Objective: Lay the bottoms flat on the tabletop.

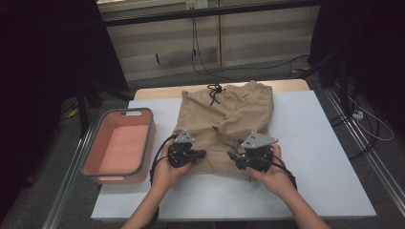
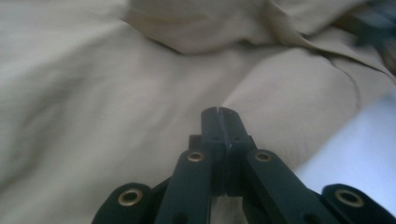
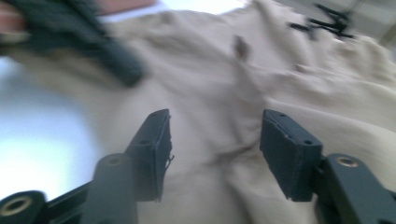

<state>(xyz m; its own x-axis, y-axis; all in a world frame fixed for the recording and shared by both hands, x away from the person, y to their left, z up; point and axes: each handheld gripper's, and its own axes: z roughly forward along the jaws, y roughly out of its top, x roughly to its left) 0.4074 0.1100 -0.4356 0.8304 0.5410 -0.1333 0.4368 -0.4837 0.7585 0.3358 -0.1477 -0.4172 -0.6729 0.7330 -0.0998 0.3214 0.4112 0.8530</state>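
Note:
A tan folded garment (image 1: 224, 119) with a black drawstring (image 1: 215, 90) lies on the white table (image 1: 315, 157), waistband at the far end. My left gripper (image 1: 202, 153) rests at the garment's near left edge, pointing right. In the left gripper view its jaws (image 2: 219, 113) are pressed together over the cloth (image 2: 116, 93) with nothing between them. My right gripper (image 1: 231, 155) sits at the near right edge, pointing left toward the other. In the right gripper view it (image 3: 215, 128) stands open just above wrinkled fabric (image 3: 224, 84), holding nothing.
A pink basin with a grey rim (image 1: 90, 164) stands at the table's left edge. Bare white tabletop lies to the right of the garment and along the near edge. Cables (image 1: 200, 57) run across the floor beyond the table.

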